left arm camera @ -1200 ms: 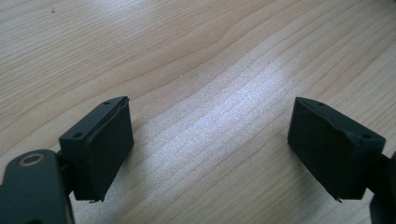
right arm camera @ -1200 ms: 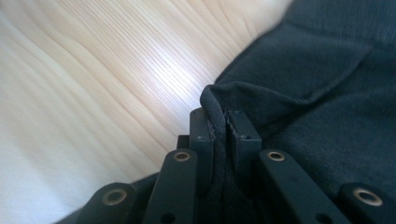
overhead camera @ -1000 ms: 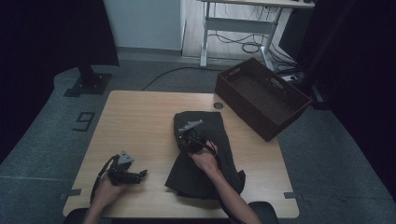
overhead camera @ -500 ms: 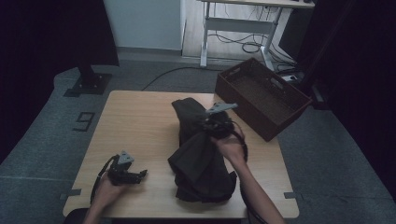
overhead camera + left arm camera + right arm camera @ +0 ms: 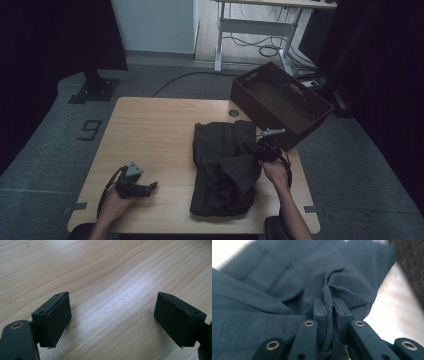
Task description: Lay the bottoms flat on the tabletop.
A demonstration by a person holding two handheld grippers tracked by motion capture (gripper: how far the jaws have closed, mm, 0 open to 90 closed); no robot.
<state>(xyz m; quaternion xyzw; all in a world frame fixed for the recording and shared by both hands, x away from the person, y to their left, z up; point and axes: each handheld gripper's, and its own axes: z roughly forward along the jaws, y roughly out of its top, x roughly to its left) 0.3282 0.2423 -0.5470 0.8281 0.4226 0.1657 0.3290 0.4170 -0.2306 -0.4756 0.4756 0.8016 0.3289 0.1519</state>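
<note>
Pale wood grain runs under the left gripper [image 5: 150, 186], which rests near the table's front left corner with its two black jaws spread wide over bare board and nothing between them; that hand has not moved in the last second. To its right lies the dark grey, soft cloth garment [image 5: 225, 165], and this is what has changed — a second ago it was a narrower heap under the right hand at mid-table, and since then one layer has been drawn across toward the right edge, so the piece now lies broader with a flap folded over its middle. The right gripper [image 5: 329, 306] did the pulling: its jaws are pressed together on a pinch of the fabric's edge, and it sits at the cloth's right side [image 5: 265, 150]. I'd judge a fold or spread is under way, not finished. Further right, the dark brown woven basket [image 5: 280, 102] stands on the table's far right corner, apart from the garment. Beyond the light wooden table [image 5: 150, 130] are grey carpet, a white desk frame and loose cables.
</note>
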